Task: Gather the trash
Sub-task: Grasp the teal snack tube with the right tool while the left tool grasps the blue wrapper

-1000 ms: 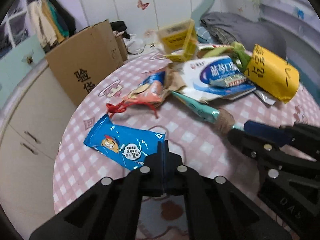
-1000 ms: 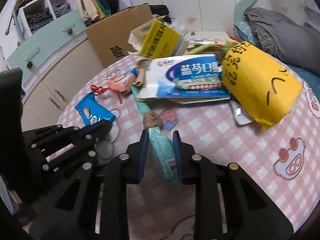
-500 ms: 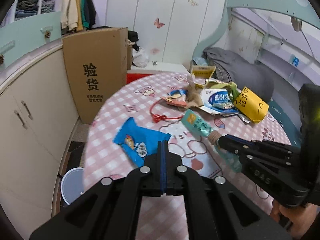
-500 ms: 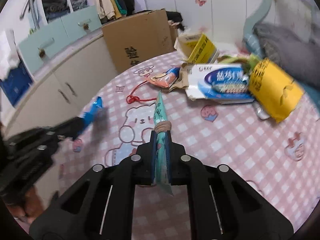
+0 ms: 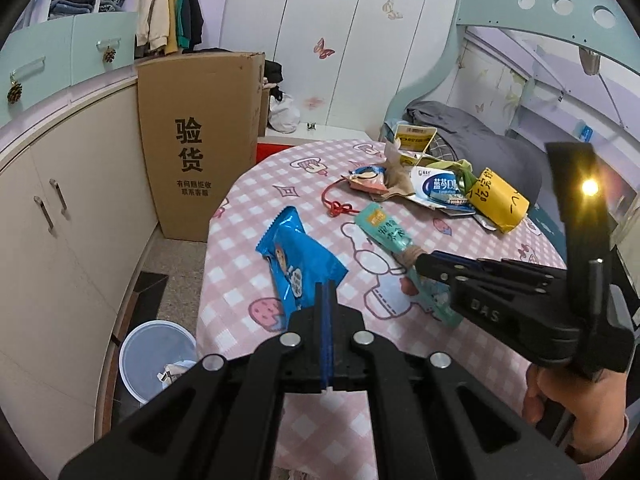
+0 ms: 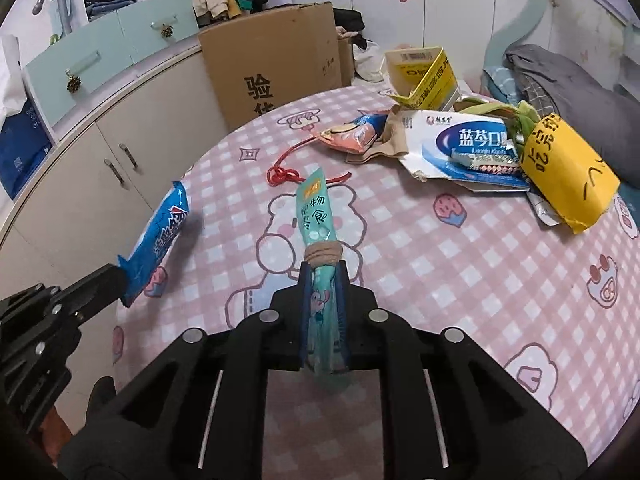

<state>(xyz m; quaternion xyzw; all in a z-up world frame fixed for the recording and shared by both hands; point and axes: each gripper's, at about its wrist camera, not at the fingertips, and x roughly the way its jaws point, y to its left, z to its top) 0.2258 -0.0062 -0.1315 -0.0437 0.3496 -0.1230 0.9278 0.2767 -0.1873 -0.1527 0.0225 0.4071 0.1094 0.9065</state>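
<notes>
- My left gripper (image 5: 325, 292) is clamped fully shut on the bottom edge of the blue snack wrapper (image 5: 298, 258), which sticks out ahead of the fingertips, lifted above the pink checked table (image 5: 256, 200).
- My right gripper (image 6: 323, 280) has the teal packet (image 6: 316, 216) between its pads, which touch its sides; the jaws are opening slightly. The packet's tied middle sits just past the tips.
- A white bin (image 5: 154, 354) stands on the floor beside the table.

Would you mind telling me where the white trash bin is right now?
In the left wrist view, the white trash bin stands on the floor at lower left, between the cabinet and the table edge.
</notes>
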